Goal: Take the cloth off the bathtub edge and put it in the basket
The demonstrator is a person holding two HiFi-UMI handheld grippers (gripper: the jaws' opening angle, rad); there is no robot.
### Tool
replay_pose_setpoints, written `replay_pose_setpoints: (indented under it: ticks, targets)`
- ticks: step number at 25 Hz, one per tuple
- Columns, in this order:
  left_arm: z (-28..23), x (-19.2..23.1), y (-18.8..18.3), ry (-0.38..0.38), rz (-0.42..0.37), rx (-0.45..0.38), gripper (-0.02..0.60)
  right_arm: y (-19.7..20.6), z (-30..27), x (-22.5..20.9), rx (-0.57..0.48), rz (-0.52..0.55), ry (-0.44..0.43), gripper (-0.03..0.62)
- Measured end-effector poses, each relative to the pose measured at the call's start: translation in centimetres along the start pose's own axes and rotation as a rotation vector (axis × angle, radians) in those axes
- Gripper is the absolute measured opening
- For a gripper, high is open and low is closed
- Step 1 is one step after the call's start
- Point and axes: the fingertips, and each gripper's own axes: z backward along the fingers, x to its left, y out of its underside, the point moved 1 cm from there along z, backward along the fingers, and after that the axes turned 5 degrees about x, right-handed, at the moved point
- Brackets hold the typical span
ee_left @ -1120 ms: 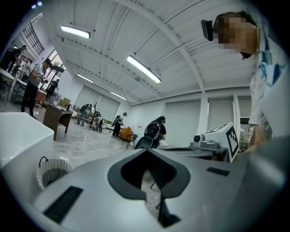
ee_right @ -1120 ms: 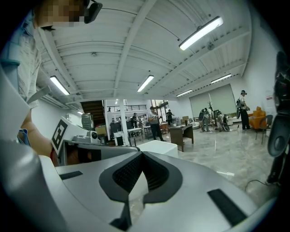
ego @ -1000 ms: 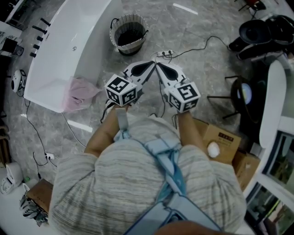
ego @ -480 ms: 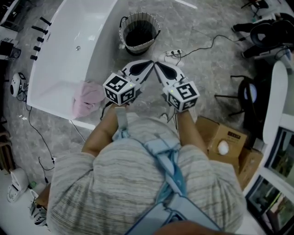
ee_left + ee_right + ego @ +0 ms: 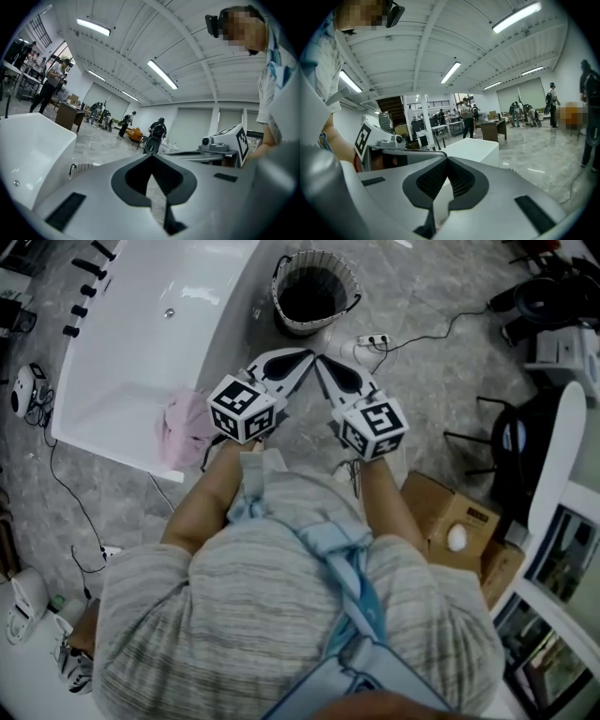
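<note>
Head view: both forearms reach forward side by side, with the left gripper (image 5: 302, 358) and right gripper (image 5: 324, 365) angled inward, tips nearly meeting. Both jaw pairs are closed on nothing. The pink cloth (image 5: 185, 416) apparently drapes over the bathtub (image 5: 141, 334) edge beside the left gripper, and the basket (image 5: 316, 293) stands beyond.
</note>
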Motion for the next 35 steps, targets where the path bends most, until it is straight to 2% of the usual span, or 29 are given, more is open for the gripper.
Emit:
replay_pose_setpoints:
  ticks: [5,10,19,24,29,35]
  targets:
    - [4.5,3.7,0.8,-0.026,0.020,-0.011,0.003,0.2,-4.3,3.9,0.020,-0.005,-0.017,0.005]
    - [9.8,8.1,1.5,-0.116,0.064,-0.047,0.003,0.0,-9.6,8.3,0.050,0.012,-0.079,0.005]
    - [17.2,13.2,3.4,-0.266,0.143,-0.096,0.003,0.6,-16.1,14.7,0.150,0.095,-0.274,0.005]
    - [20.1,14.2,4.8,-0.346,0.190,-0.141,0.003,1.4,-18.0,17.3,0.185,0.135,-0.366,0.004]
    - [22.5,14.9,7.4,-0.447,0.195,-0.127,0.003,3.8,-19.7,19.7,0.243,0.209,-0.480,0.005]
    - [27.0,15.9,11.3,-0.544,0.253,-0.109,0.003,7.3,-22.2,24.2,0.314,0.276,-0.603,0.005]
